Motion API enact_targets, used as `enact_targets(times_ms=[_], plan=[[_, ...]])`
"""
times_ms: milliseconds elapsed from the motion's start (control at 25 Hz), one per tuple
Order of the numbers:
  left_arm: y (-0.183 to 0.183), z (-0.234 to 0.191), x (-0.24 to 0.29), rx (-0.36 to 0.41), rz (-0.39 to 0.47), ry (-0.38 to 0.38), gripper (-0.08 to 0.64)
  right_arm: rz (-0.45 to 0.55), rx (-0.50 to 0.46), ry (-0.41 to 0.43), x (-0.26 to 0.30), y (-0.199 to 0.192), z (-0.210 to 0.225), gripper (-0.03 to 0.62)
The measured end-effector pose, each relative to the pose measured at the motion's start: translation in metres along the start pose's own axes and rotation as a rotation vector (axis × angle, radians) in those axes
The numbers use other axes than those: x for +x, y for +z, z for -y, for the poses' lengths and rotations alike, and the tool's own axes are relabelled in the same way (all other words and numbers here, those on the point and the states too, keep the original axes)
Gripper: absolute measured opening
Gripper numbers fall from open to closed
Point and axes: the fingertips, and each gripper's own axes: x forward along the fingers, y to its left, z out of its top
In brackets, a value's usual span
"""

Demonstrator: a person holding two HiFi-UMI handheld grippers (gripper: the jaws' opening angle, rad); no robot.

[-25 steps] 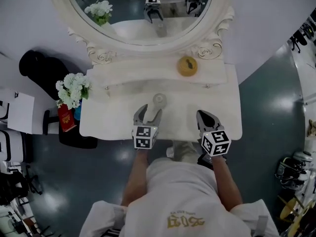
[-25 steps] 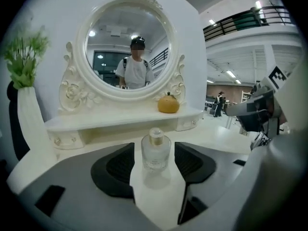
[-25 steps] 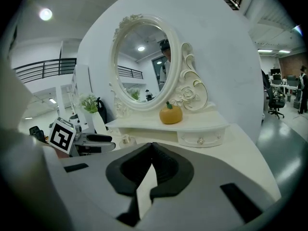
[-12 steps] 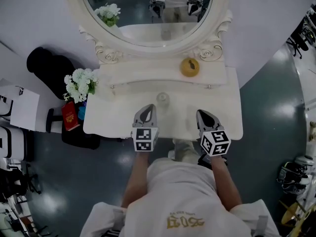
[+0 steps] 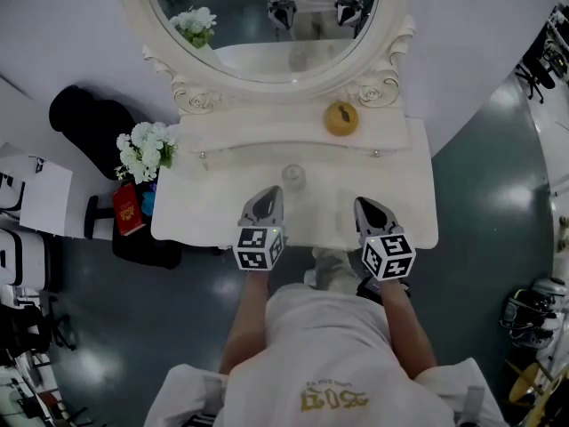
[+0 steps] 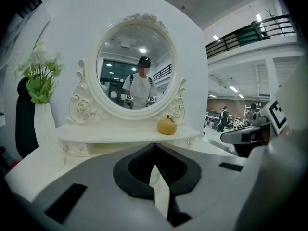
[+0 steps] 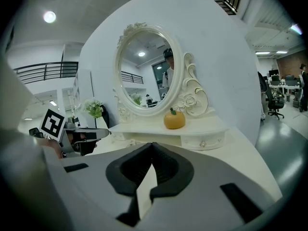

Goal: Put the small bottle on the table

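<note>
1. The small bottle (image 5: 293,177) is clear and stands upright on the white dressing table (image 5: 204,225), around mid-top, in front of the raised shelf (image 5: 267,132).
2. The left gripper (image 5: 269,195) is over the table's front part, with its tips pointing at the bottle. It is just short of the bottle and not touching.
3. In the left gripper view the left gripper's (image 6: 154,146) jaws are pressed together with nothing between them.
4. The right gripper (image 5: 363,205) is over the table front, to the right and well apart from the bottle.
5. In the right gripper view the right gripper's (image 7: 151,146) jaws are also together at the tips and empty.
6. An orange fruit-shaped ornament (image 5: 340,118) sits on the shelf, right of centre, below the oval mirror (image 5: 249,34). It also shows in both gripper views (image 6: 166,126) (image 7: 174,120).
7. The mirror reflects both grippers and the person.
8. White flowers (image 5: 142,149) are at the table's left edge. In the left gripper view they sit in a white vase (image 6: 43,126).
9. A red box (image 5: 127,209) is on the floor side, just left of the table, below the flowers.
10. The person (image 5: 320,345) is in a white shirt at the table's front edge.
</note>
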Motion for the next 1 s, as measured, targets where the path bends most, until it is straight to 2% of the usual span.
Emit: enact_targets(times_ms=[1000], plan=[[-0.017,0.003,0.014,-0.022,-0.049,-0.023,0.015,-0.019,0.018,0.016,0.004,-0.006,0.007,0.012]])
